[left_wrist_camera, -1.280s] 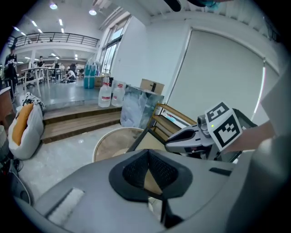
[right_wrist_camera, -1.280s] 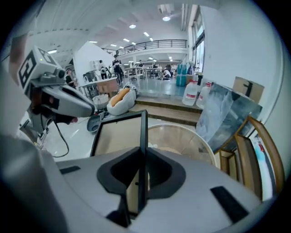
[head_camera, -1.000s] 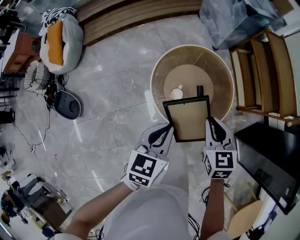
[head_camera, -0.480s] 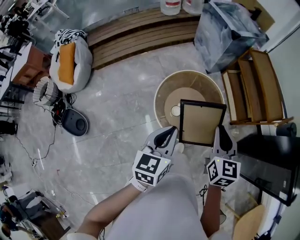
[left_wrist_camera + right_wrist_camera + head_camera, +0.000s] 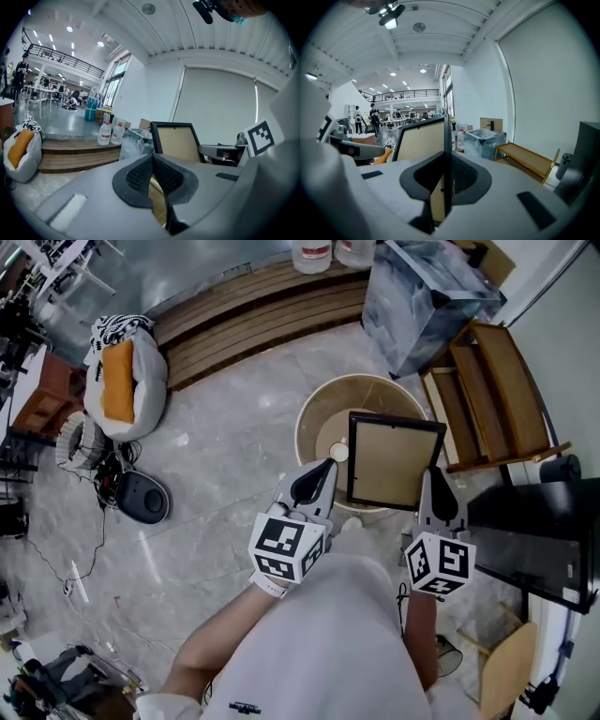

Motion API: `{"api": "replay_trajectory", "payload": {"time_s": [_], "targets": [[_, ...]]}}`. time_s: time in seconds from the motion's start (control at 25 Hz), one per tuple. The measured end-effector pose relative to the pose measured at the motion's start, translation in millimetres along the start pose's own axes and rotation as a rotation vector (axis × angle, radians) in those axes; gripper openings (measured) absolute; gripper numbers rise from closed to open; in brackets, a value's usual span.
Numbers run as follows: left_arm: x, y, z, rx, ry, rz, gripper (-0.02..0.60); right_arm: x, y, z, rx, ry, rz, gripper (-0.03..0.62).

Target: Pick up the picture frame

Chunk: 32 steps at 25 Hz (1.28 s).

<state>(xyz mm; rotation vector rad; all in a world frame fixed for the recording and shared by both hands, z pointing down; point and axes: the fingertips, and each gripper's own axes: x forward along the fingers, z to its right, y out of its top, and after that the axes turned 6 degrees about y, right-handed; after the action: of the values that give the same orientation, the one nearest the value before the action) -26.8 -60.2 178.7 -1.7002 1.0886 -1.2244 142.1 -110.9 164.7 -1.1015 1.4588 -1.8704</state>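
Right gripper (image 5: 445, 157): fingers (image 5: 466, 176) pinched shut on thin black right edge of picture frame (image 5: 423, 140).
Left gripper (image 5: 152, 159): fingers (image 5: 136, 178) pressed together, nothing between them. Tips just beside frame's left edge; head view shows no contact.
Frame: near upright, brown panel facing head camera, above round table (image 5: 307, 427), apparently off its top.
Step, as judged: pick-up essentially made, frame carried on one-edge hold.
Next move calls for firm pinch and steady wrist; single-edge grip could let frame swing or slip.

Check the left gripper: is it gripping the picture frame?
No, the left gripper's jaws are shut on nothing, with the picture frame off to its side in the right gripper.
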Motion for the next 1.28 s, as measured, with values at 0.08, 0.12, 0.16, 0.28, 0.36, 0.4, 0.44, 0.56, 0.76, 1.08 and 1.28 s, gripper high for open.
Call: {"api": "replay_trajectory", "payload": {"time_s": [0.08,0.12,0.16,0.28,0.36,0.4,0.44,0.56,0.76,1.08,1.28], "targets": [[-1,1,0,0.008,-0.003,0.001,0.003,-3,0,-1,0.007,-0.005,0.004,0.037],[-1,1,0,0.013,-0.005,0.002,0.003,-4,0,-1,0.012,-0.007,0.006,0.037],[-1,1,1,0.017,-0.007,0.003,0.003,-5,0,-1,0.015,-0.010,0.009,0.037],[-2,0,3,0.020,-0.013,0.007,0.003,-8,1,-3,0.014,-0.015,0.015,0.037],[-3,0,5,0.022,-0.016,0.010,0.003,-10,1,-4,0.013,-0.014,0.020,0.038],[-3,0,6,0.023,-0.018,0.013,0.003,-10,0,-4,0.013,-0.013,0.022,0.038],[-4,0,7,0.023,-0.019,0.016,0.003,-11,0,-3,0.014,-0.012,0.024,0.038],[-7,1,9,0.026,-0.021,0.022,0.003,-12,2,-5,0.013,-0.012,0.028,0.038],[-14,-1,14,0.030,-0.033,0.022,0.003,-21,2,-8,0.010,-0.019,0.031,0.038],[-14,-7,21,0.036,-0.053,0.015,0.003,-29,-3,-5,0.012,-0.038,0.029,0.038],[-15,-5,26,0.036,-0.064,0.016,0.003,-35,-1,-1,0.010,-0.050,0.027,0.038]]}}
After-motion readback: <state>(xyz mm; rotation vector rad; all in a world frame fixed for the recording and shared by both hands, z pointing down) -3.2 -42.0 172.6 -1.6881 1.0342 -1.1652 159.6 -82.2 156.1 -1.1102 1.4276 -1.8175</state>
